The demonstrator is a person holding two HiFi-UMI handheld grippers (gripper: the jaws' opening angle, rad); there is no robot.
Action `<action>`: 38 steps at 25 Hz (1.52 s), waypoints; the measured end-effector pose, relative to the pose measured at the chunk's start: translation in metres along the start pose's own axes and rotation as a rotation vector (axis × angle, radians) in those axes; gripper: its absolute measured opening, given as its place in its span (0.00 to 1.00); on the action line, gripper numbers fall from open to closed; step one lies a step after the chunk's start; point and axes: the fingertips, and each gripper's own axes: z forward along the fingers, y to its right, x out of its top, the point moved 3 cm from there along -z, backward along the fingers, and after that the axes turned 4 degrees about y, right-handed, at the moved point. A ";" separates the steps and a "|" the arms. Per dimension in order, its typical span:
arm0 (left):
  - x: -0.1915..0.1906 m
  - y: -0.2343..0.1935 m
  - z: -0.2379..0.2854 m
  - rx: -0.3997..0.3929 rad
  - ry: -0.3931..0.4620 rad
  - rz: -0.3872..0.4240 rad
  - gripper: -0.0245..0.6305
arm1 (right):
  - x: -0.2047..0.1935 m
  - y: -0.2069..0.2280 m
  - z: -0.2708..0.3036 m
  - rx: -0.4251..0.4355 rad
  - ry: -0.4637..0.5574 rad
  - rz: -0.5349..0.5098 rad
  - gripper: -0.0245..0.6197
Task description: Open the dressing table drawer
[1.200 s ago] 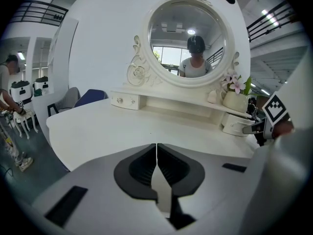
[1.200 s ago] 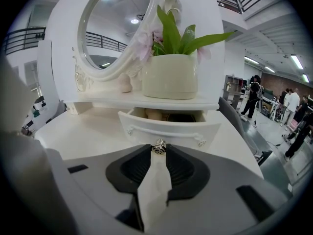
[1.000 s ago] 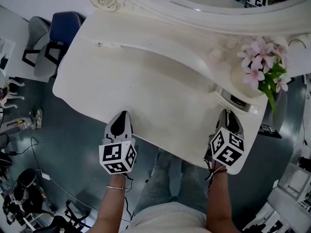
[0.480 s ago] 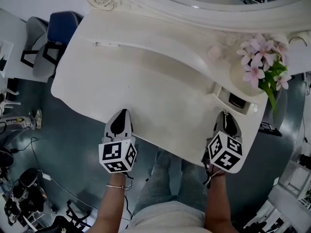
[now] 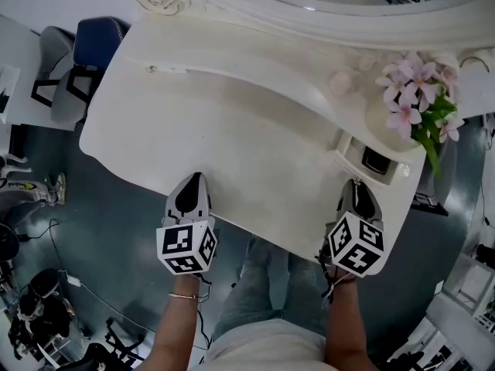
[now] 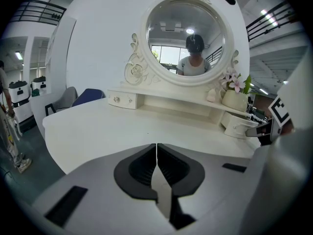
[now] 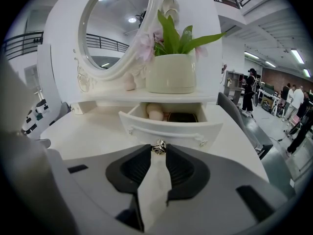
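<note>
A white table (image 5: 232,130) with a curved front edge fills the head view, its top bare. At its back stands a round mirror (image 6: 188,38) in a carved white frame, and a low shelf runs under it. On the right end of the shelf sits a cream pot (image 7: 171,72) of pink flowers (image 5: 414,91). A small closed drawer (image 6: 122,100) sits under the left end. The floor (image 5: 116,222) is dark grey, with cables and gear lying on it to the left. A blue chair (image 5: 97,45) stands just beside the table's left corner. Several people (image 7: 249,89) stand well back in the hall to the right.

The left gripper (image 6: 156,153) hangs over the table's front edge with its jaws closed together and nothing between them.

The right gripper (image 7: 158,154) is at the right end of the table, its jaws drawn narrow onto the small metal knob (image 7: 158,147) of the right drawer (image 7: 168,126) — the knob sits pinched between the tips. This drawer stands pulled out from under the pot shelf. Its inside shows a pale round thing (image 7: 155,112) and a dark thing (image 7: 182,116) — what they are I cannot tell.
</note>
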 end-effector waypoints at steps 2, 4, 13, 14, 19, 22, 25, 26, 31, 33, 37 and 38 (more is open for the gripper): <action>0.000 0.000 0.000 -0.001 0.000 0.001 0.07 | 0.000 -0.001 -0.001 0.002 -0.002 0.001 0.20; 0.000 0.000 0.001 -0.001 0.000 0.001 0.07 | -0.001 -0.001 -0.002 0.006 -0.006 0.001 0.20; 0.001 0.005 0.002 -0.006 0.001 0.001 0.07 | -0.004 -0.002 -0.003 0.006 -0.001 0.017 0.20; 0.002 0.005 0.002 -0.007 0.003 0.001 0.07 | -0.004 -0.002 -0.003 0.005 -0.001 0.017 0.20; 0.006 0.007 0.000 -0.004 0.012 0.002 0.07 | -0.004 -0.002 -0.003 -0.003 -0.004 0.012 0.21; 0.008 0.007 -0.002 -0.002 0.015 0.002 0.07 | -0.001 -0.002 -0.005 -0.002 0.011 0.009 0.23; 0.011 0.009 -0.004 -0.001 0.023 0.004 0.07 | 0.002 -0.004 -0.010 0.003 0.027 0.003 0.24; 0.013 0.010 -0.005 -0.002 0.026 0.004 0.07 | 0.004 -0.004 -0.012 0.004 0.031 0.002 0.24; 0.026 0.019 -0.007 -0.014 0.051 0.005 0.07 | 0.018 -0.002 -0.024 0.012 0.059 -0.001 0.24; 0.031 0.025 -0.008 -0.020 0.061 0.005 0.07 | 0.027 0.001 -0.030 0.013 0.079 -0.011 0.24; 0.046 0.041 -0.008 -0.049 0.088 -0.016 0.07 | 0.058 0.006 -0.050 0.006 0.163 -0.064 0.24; 0.050 0.046 -0.009 -0.057 0.094 -0.026 0.07 | 0.067 0.006 -0.056 0.008 0.188 -0.070 0.23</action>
